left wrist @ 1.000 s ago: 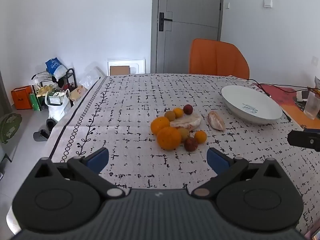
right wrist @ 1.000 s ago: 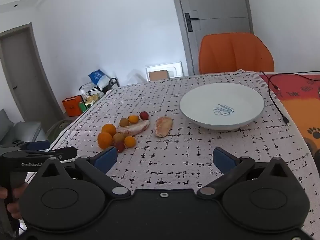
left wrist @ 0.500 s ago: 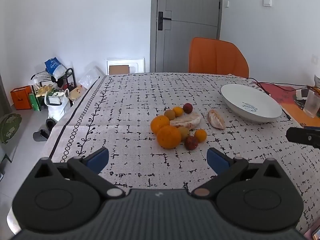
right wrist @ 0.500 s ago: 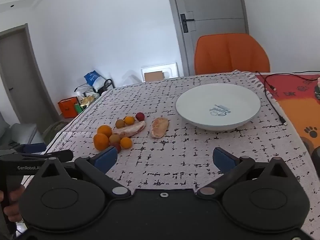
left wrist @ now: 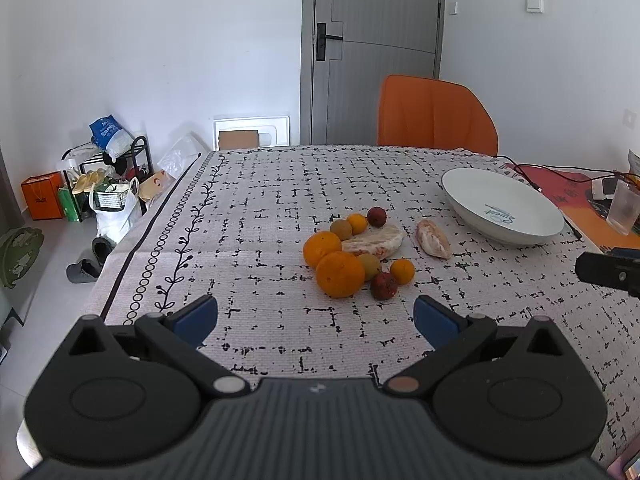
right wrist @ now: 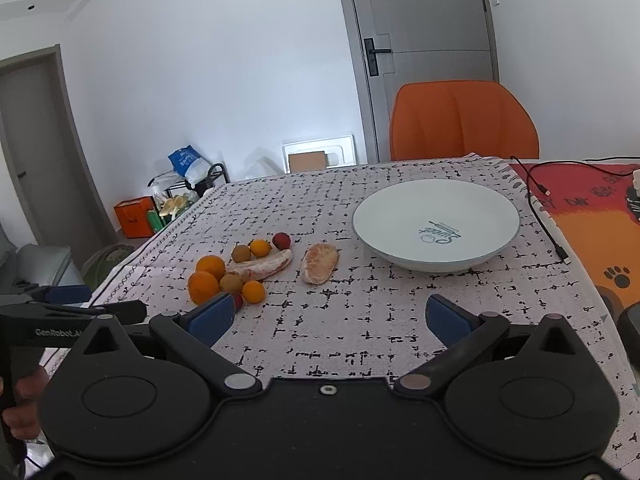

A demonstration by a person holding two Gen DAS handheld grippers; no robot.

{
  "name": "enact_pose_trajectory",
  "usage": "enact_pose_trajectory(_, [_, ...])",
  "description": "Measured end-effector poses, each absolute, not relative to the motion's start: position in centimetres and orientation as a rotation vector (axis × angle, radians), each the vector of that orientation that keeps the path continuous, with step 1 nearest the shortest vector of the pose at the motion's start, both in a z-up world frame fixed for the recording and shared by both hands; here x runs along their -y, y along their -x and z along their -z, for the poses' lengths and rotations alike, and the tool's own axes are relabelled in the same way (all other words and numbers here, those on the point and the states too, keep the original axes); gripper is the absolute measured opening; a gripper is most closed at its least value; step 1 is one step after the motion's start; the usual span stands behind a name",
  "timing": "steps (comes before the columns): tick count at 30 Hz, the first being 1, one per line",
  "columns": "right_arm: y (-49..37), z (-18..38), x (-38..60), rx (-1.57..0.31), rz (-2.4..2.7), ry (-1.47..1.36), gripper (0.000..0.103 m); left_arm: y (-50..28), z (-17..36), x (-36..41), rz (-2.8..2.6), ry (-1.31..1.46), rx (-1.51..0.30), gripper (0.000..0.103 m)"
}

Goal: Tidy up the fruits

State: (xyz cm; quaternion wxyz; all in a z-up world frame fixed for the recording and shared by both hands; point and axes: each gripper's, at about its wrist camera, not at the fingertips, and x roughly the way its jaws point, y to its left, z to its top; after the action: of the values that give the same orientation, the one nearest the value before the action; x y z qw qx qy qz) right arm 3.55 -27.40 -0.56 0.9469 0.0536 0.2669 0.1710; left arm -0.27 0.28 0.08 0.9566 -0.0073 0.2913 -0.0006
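A cluster of fruit lies on the patterned tablecloth: two oranges [left wrist: 339, 274] [right wrist: 203, 287], small orange, brownish and red fruits, and two peeled pomelo pieces [left wrist: 433, 238] [right wrist: 319, 262]. A white plate [left wrist: 502, 206] [right wrist: 436, 224] stands empty to their right. My left gripper [left wrist: 316, 316] is open and empty, hovering just before the fruit cluster. My right gripper [right wrist: 328, 318] is open and empty, near the front edge, between the fruit and the plate. The left gripper also shows at the left edge of the right wrist view [right wrist: 80, 312].
An orange chair [left wrist: 436, 118] stands behind the table's far edge. A black cable [right wrist: 540, 212] and a red-orange mat [right wrist: 600, 216] lie right of the plate. A clear cup [left wrist: 622, 210] stands at the far right. Bags and a rack [left wrist: 100, 184] sit on the floor at left.
Both grippers have shifted only slightly; the right wrist view has turned a little so the plate and fruit sit further left. Both stay open and empty.
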Motion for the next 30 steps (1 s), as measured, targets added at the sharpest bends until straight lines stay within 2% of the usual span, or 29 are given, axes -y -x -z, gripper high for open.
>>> enact_pose_trajectory(30, [-3.68,0.97,27.36,-0.566,-0.341,-0.092,0.103,0.52,-0.65,-1.03,-0.005,0.023,-0.585,0.103])
